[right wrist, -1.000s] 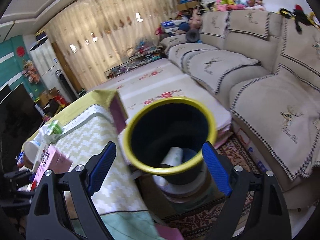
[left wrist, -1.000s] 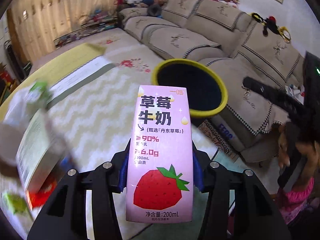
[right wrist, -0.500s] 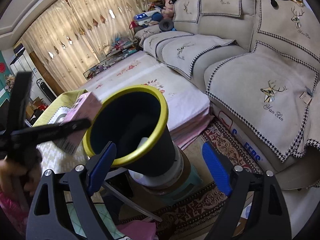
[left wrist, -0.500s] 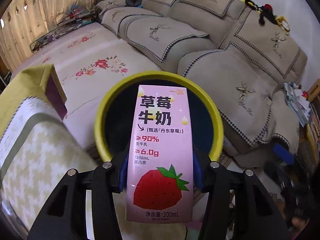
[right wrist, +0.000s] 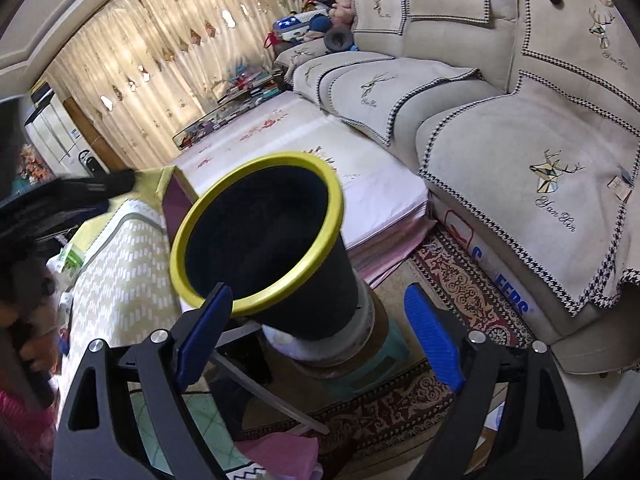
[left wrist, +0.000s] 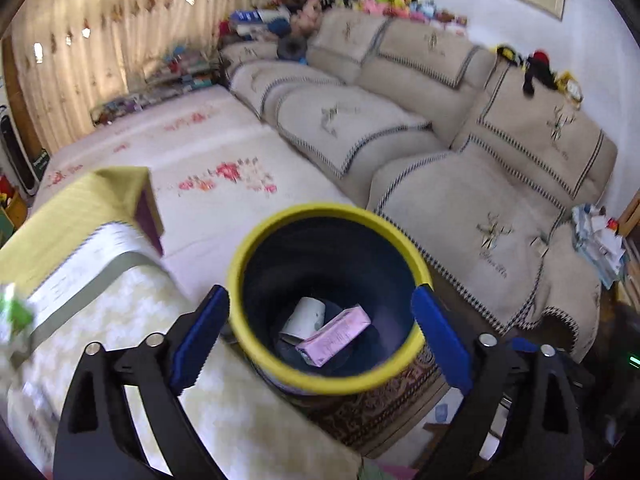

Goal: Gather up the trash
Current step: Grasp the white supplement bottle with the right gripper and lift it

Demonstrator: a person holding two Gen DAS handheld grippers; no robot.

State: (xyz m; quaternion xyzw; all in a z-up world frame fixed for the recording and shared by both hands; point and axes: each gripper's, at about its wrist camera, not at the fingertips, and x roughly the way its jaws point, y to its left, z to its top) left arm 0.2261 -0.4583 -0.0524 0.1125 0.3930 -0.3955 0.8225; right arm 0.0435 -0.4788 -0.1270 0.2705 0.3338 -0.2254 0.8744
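A dark bin with a yellow rim (left wrist: pixel 256 256) stands just off the table edge. The pink strawberry milk carton (left wrist: pixel 334 336) lies inside it, beside a white paper cup (left wrist: pixel 304 314). My left gripper (left wrist: pixel 320 340) is open and empty, held above the bin's mouth. In the right wrist view the same bin (right wrist: pixel 320 280) stands on a stool, its inside dark. My right gripper (right wrist: pixel 318 336) is open and empty, to the right of and below the bin's rim. The left gripper (right wrist: pixel 72 194) shows as a dark blur at the left edge.
A table with a cream zigzag cloth (left wrist: pixel 120 320) lies left of the bin, with blurred green and white items (left wrist: pixel 12 316) at its left edge. A beige sofa (left wrist: pixel 500 184) runs along the right. A patterned rug (right wrist: pixel 460 288) covers the floor. A floral mat (left wrist: pixel 208 176) lies beyond.
My left gripper opened and let go of the milk carton, which now lies in the bin. The right gripper drew back to the right of the bin.
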